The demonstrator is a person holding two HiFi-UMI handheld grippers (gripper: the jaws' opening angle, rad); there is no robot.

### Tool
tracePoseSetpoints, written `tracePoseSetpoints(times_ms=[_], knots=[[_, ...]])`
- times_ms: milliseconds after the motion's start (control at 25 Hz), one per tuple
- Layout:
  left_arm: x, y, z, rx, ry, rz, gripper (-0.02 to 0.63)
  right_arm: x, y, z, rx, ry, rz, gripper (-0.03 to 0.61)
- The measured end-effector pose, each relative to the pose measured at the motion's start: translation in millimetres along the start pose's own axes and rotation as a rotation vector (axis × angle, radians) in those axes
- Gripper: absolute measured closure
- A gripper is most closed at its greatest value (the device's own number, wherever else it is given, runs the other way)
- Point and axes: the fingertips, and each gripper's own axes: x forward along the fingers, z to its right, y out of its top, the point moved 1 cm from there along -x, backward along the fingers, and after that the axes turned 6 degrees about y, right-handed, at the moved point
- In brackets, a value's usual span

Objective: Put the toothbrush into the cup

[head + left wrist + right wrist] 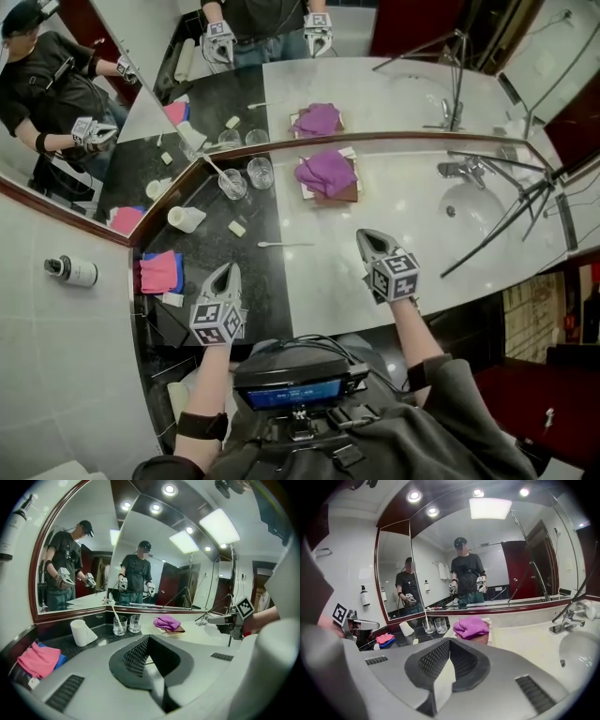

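Pinched shut and empty, ribbed dark jaws together: left gripper (225, 270), right gripper (367, 236). Slim white toothbrush (216, 167) leaning in clear round glass cup (232, 184) on glossy black stone (211, 239).

The black-and-white stone worktop (403, 225) carries two clear glass cups (260, 172) at eleven o'clock and a crumpled purple cloth (326, 172) at twelve. A folded pink cloth (159, 271) lies at nine.
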Motion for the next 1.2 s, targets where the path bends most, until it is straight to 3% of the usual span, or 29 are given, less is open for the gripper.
tracePoseSetpoints(times_ms=[320,640,1080,1200], knots=[[3.8,2.1,5.8,-0.033,-0.01,0.003,0.617,-10.0,-9.7,19.8,0.022,-0.032,-0.022,0.56],[4.5,0.6,10.6,0.039,0.005,-0.008,0.617,4.0,-5.5,16.9,-0.029,0.003,-0.052,0.56],[6.8,3.8,-14.2,0.029,0.044,0.001,0.617,115.4,35.7,-56.2,-0.197,0.143,-0.118,0.555],[13.5,3.4,-29.2,0.01,0.05,0.0,0.617,156.4,57.9,-84.9,-0.246,0.179,-0.133,0.509]])
